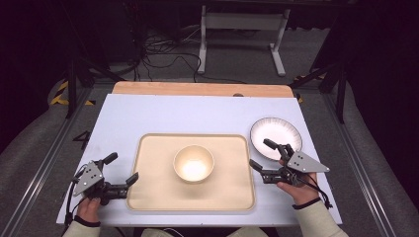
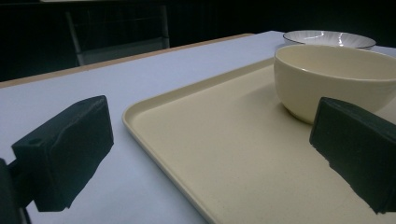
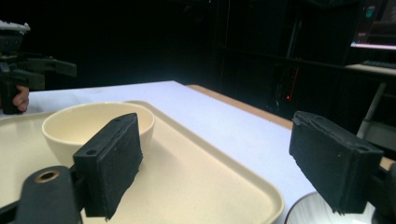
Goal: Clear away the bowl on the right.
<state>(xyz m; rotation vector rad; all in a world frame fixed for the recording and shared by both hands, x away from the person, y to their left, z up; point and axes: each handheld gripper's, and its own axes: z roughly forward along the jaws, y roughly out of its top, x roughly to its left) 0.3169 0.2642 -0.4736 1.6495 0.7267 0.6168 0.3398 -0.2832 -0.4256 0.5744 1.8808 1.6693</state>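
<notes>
High view shows the person's 2 forearms entering from the near edge of the table [image 1: 123, 111]. The left gripper [image 1: 122, 170] lies low at the tray's [image 1: 153, 192] near-left corner, its jaws spread with nothing between them, 1 over the tray rim. The right gripper [image 1: 261, 154] sits by the tray's right edge, jaws wide apart and holding nothing, 1 over the plate [image 1: 275, 129]. The bowl [image 1: 193, 163] stands upright mid-tray, between both grippers.
</notes>
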